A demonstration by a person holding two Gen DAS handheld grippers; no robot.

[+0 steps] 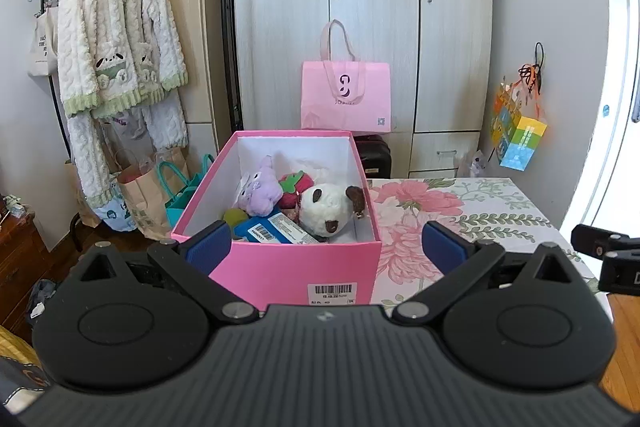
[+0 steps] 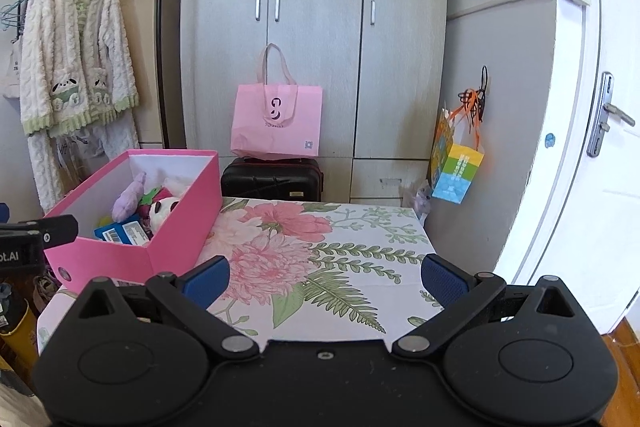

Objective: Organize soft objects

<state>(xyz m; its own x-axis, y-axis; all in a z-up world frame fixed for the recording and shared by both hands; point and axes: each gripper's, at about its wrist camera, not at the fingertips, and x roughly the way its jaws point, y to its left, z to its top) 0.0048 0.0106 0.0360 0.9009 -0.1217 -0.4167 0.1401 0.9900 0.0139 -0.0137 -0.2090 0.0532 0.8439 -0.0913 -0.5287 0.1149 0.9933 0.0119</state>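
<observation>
Both grippers, left (image 1: pixel 326 247) and right (image 2: pixel 325 281), hang wide open with nothing in them. Pink box (image 1: pixel 296 267) sits at the table's (image 2: pixel 360 251) left edge, with the panda (image 1: pixel 328 205), purple plush (image 1: pixel 262 189) and strawberry (image 1: pixel 296 183) inside. Wardrobe (image 2: pixel 316 7) stands behind.

Pink box (image 1: pixel 296 267), white-and-brown plush (image 1: pixel 326 205), floral tablecloth (image 2: pixel 340 251).

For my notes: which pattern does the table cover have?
Pink flowers and green leaves on white table cover; right wrist view shows it best.
</observation>
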